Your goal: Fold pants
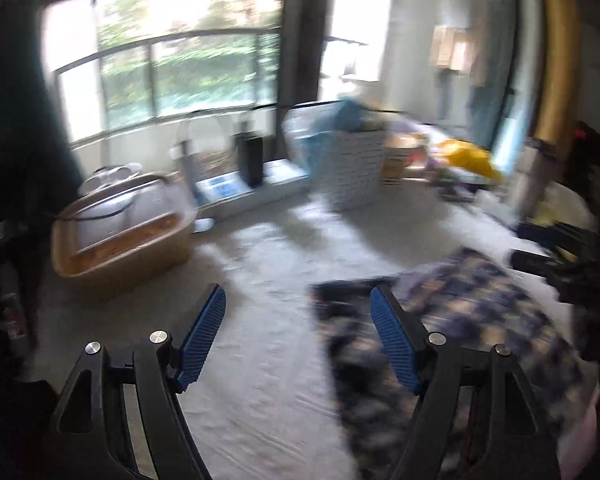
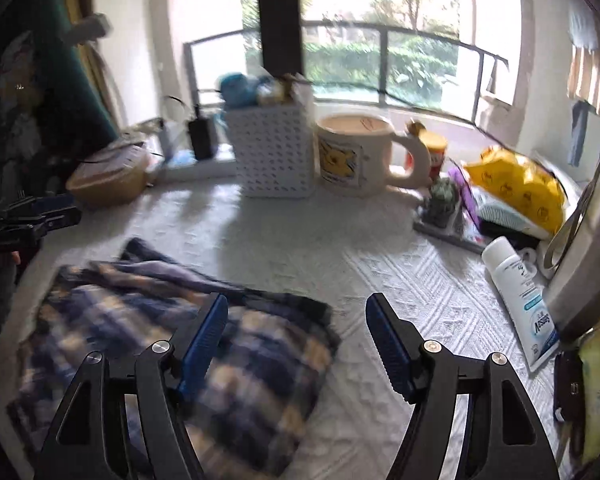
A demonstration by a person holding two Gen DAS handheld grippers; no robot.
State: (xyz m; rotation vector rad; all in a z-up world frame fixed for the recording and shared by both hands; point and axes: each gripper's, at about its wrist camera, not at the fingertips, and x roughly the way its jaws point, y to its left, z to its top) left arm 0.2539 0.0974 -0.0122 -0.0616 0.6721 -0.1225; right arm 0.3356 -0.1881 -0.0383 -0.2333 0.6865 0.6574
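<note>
Left tongs (image 1: 298, 300), right tongs (image 2: 296, 307) spread wide above plaid pants (image 2: 172, 344).

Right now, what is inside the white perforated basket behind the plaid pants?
The white perforated basket holds a blue plush-looking item and something gold and shiny, both poking above its rim. Its walls hide anything lower down.

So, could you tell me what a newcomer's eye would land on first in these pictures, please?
Probably the blue-and-cream plaid pants, lying bunched on the white textured cloth at the lower left of the right wrist view, with the open right gripper above their edge. Next, the big cream mug beside the white perforated basket near the window, and the yellow bag to the right.
</note>
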